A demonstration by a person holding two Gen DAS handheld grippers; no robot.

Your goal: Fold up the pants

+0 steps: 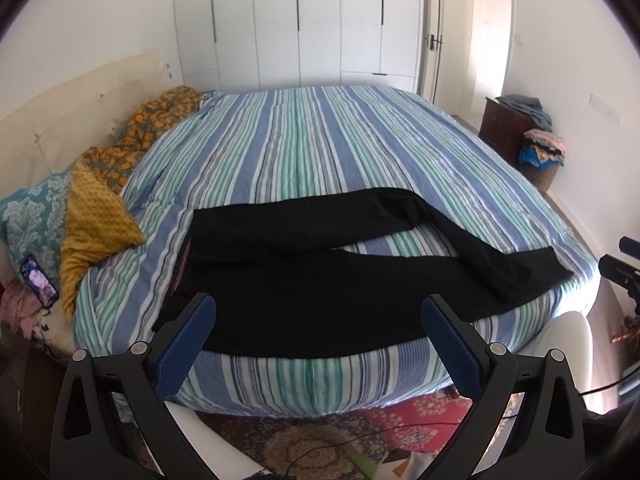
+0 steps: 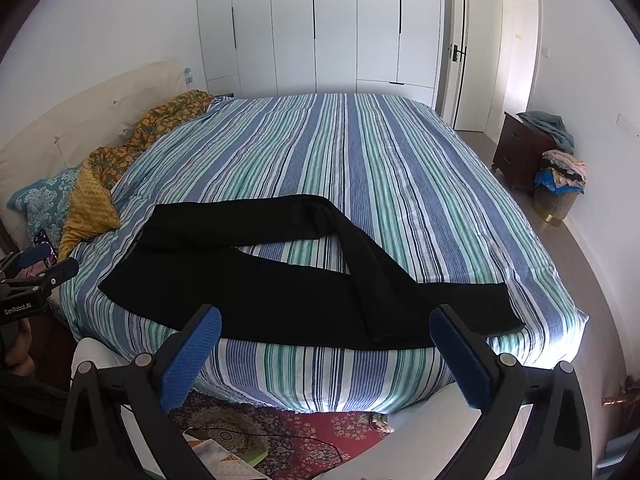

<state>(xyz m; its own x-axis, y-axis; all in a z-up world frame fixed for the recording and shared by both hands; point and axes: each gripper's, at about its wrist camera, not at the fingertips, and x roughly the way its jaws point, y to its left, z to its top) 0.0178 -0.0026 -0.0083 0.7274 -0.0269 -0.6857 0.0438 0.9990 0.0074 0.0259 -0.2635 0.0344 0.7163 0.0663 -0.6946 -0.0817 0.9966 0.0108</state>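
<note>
Left wrist view has the left gripper (image 1: pixel 318 320) held off the near edge of the bed (image 1: pixel 304 152), its blue-padded fingers (image 1: pixel 188 344) spread wide with nothing between them. Right wrist view shows the right gripper (image 2: pixel 324 332) the same way, fingers (image 2: pixel 192 356) wide apart and empty, hanging short of the mattress edge.

Just past both sets of fingers lie the black pants (image 1: pixel 320 276), spread along the near edge of the striped bedcover. The waistband is toward the pillow end on the left; the near leg runs straight along the edge, and the far leg goes out, then bends back and crosses over the near one close to the cuffs on the right.

Further left sit a mustard cushion (image 1: pixel 96 216), a teal patterned pillow (image 1: pixel 34 216) and a phone (image 1: pixel 40 280) with its screen lit. Below the bed, a red patterned rug (image 2: pixel 320 428) covers the floor. White wardrobe doors (image 2: pixel 320 28) fill the far wall, and a dark wooden cabinet (image 2: pixel 516 152) with heaped clothes stands at the right.
</note>
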